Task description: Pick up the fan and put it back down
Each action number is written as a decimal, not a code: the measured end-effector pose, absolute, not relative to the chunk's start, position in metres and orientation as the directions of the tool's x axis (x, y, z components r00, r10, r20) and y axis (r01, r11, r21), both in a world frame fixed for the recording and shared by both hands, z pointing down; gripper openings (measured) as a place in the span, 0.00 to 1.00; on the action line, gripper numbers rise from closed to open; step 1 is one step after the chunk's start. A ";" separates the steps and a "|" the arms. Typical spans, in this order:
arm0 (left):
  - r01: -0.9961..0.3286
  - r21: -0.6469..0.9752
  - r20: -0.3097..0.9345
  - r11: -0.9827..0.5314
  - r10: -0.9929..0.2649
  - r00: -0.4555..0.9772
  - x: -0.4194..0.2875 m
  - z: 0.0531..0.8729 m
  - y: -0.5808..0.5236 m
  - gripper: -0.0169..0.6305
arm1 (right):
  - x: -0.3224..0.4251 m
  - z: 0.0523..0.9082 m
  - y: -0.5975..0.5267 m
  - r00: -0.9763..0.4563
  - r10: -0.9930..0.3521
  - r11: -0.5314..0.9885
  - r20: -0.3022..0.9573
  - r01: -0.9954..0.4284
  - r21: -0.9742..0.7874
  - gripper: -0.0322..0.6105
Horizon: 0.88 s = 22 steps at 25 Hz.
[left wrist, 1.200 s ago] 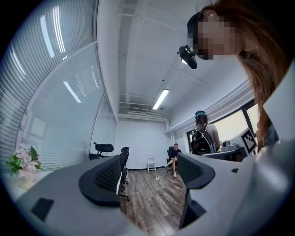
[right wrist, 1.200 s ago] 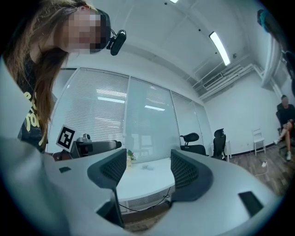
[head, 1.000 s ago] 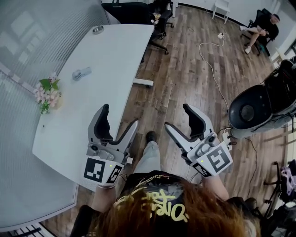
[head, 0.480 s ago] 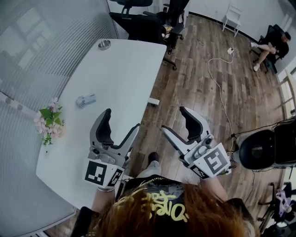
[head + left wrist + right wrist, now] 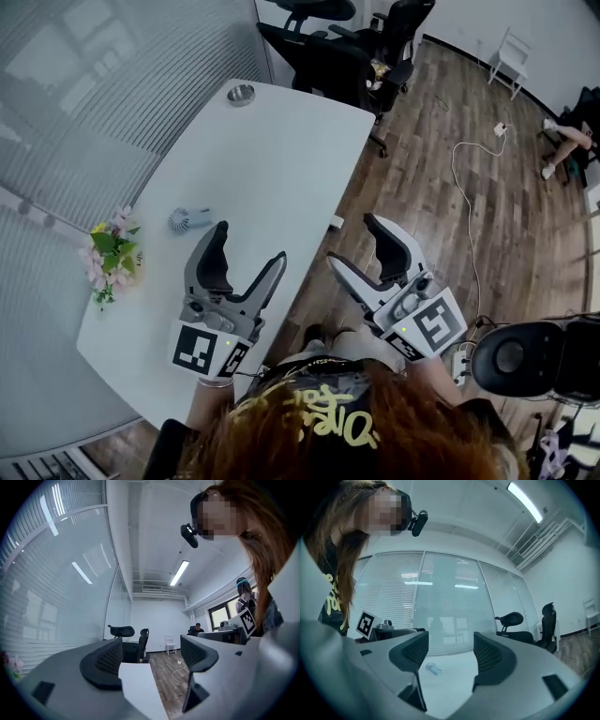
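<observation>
The fan [image 5: 190,219] is a little handheld one, pale grey-blue, with a round grilled head and a short stubby handle. It's lying flat on its side on the white counter [image 5: 272,159], not standing up. In the head view the head sits to the left and the handle pokes right. It's toward the counter's left side, near a bunch of pink flowers [image 5: 111,253] but not touching them. In the right gripper view it's just a tiny pale shape [image 5: 432,669] far off on the counter, too small to tell if the blades are spinning.
</observation>
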<state>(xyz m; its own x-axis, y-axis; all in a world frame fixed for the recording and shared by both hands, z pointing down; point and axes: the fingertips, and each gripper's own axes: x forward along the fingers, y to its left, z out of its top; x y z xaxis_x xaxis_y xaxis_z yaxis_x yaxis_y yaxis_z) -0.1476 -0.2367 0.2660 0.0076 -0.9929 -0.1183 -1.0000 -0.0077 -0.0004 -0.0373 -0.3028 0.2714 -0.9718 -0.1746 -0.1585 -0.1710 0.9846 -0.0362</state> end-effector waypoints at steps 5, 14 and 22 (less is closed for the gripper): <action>-0.983 -0.009 -0.134 0.182 -0.975 -0.179 -0.168 0.256 -0.221 0.61 | -0.070 0.271 -0.309 -0.990 0.024 0.999 -0.138 0.028 -0.029 0.49; -0.874 0.009 -0.156 0.486 -0.863 -0.481 -0.193 0.251 -0.166 0.61 | -0.129 0.263 -0.295 -0.932 0.336 0.942 -0.139 0.336 0.027 0.49; -0.726 0.016 -0.132 0.687 -0.719 -0.683 -0.199 0.265 -0.089 0.61 | -0.205 0.279 -0.258 -0.843 0.531 0.846 -0.084 0.521 0.116 0.49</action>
